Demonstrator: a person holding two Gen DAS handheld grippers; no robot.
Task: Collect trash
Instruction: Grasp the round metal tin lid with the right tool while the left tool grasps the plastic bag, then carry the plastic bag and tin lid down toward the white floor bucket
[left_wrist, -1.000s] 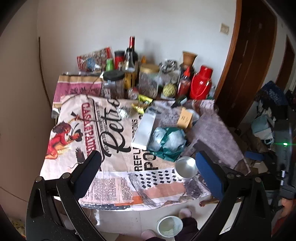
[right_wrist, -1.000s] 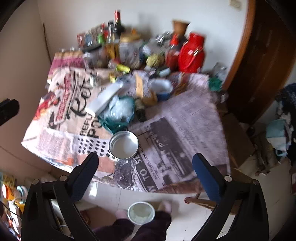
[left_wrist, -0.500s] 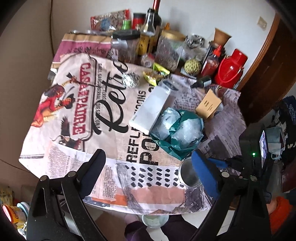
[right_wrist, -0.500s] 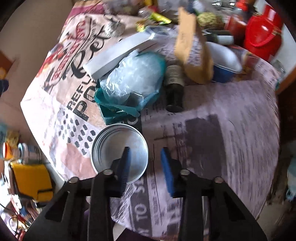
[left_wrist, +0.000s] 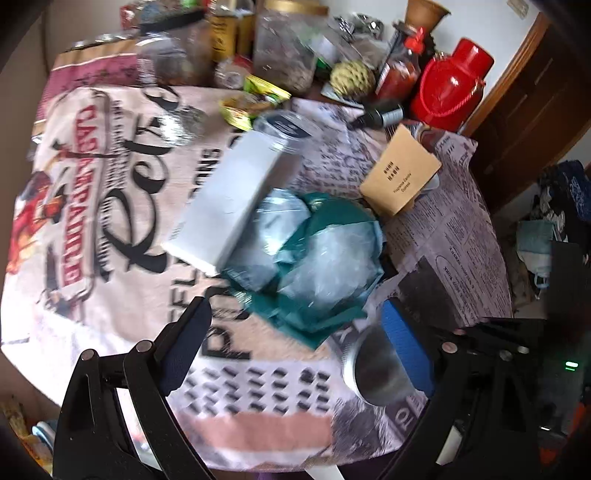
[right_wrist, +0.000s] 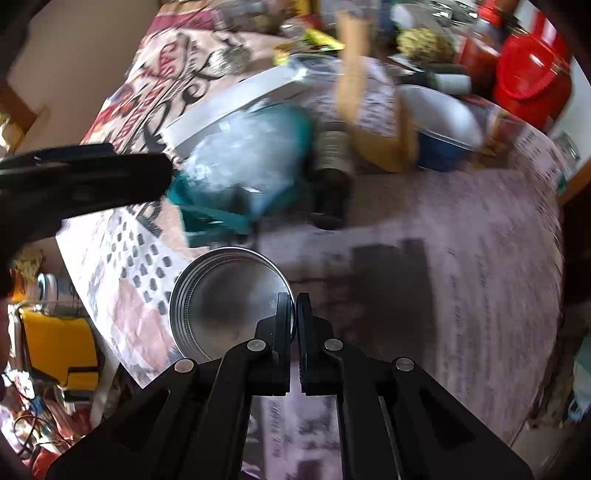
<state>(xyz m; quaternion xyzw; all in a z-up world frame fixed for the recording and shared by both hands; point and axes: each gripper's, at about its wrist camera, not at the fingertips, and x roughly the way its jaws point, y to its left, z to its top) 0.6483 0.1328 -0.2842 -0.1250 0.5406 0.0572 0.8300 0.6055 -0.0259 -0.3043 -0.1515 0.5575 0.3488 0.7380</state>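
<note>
A round shallow metal tin (right_wrist: 225, 295) lies near the front edge of the newspaper-covered table (right_wrist: 461, 258). My right gripper (right_wrist: 294, 300) is shut on its right rim, one finger inside the tin and one outside. In the left wrist view the same tin (left_wrist: 373, 373) shows behind the blue right pad. My left gripper (left_wrist: 295, 314) hangs open just above the crumpled teal and clear plastic bag (left_wrist: 325, 254), nothing between its pads. One of its black fingers (right_wrist: 85, 181) reaches in at the left of the right wrist view, beside the bag (right_wrist: 240, 173).
A long white box (left_wrist: 232, 192) and a brown paper pouch (left_wrist: 400, 177) lie beside the bag. A dark bottle (right_wrist: 330, 184), a blue bowl (right_wrist: 439, 125), a red jug (left_wrist: 450, 85) and several jars crowd the back. A yellow object (right_wrist: 59, 347) sits on the floor, left.
Both grippers came down toward the table. The right jaws went from wide open to shut on the tin's rim. The left gripper moved in over the teal bag.
</note>
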